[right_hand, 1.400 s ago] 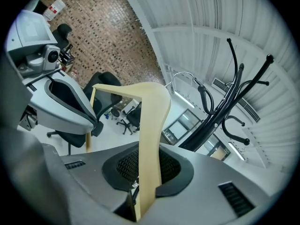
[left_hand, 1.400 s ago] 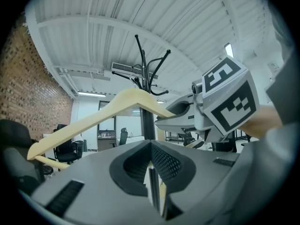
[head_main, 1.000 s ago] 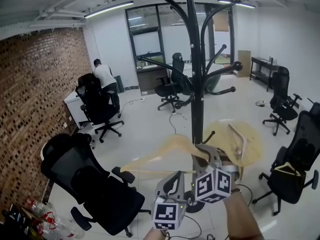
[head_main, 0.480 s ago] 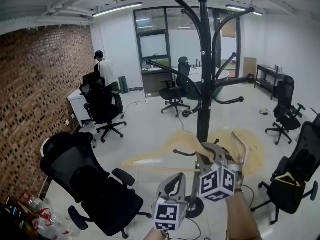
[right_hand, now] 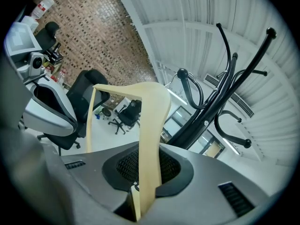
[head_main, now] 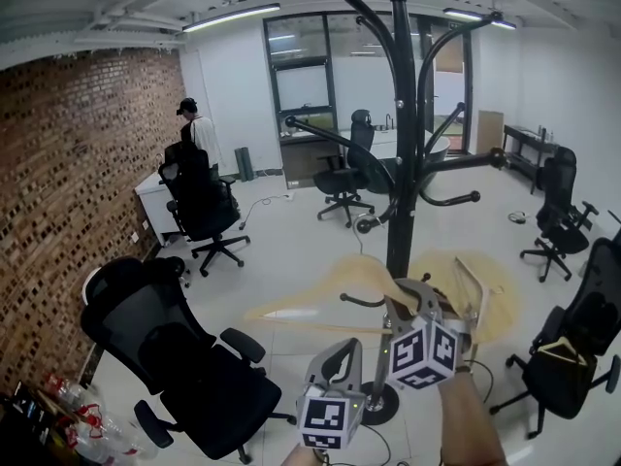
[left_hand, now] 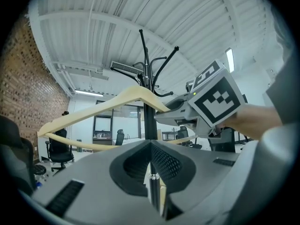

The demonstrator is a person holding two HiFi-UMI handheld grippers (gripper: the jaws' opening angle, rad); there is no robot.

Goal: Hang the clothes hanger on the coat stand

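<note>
The black coat stand [head_main: 400, 173] rises in the middle of the head view, its curved pegs spreading at the top. A pale wooden hanger [head_main: 325, 287] hangs level in front of its pole. My right gripper [head_main: 409, 297] is shut on the hanger near its middle. In the right gripper view, the wooden arm [right_hand: 152, 111] runs up between my right gripper's pads [right_hand: 147, 150], with the stand's pegs [right_hand: 213, 102] just beyond. My left gripper [head_main: 342, 349] sits just below the hanger, shut with nothing in it. The left gripper view shows its tips [left_hand: 151, 144] meeting, with the hanger [left_hand: 108, 104] and the stand [left_hand: 149, 121] ahead.
Black office chairs stand all round: one close at the left [head_main: 184, 357], one at the right [head_main: 572, 338], others farther back. A person [head_main: 194, 139] stands by a desk at the back left. A brick wall [head_main: 68, 202] runs along the left.
The stand has shifted a little right and down in the head view. The hanger sits slightly lower and closer to the pole. The person at the back has straightened up. Both grips are unchanged.
</note>
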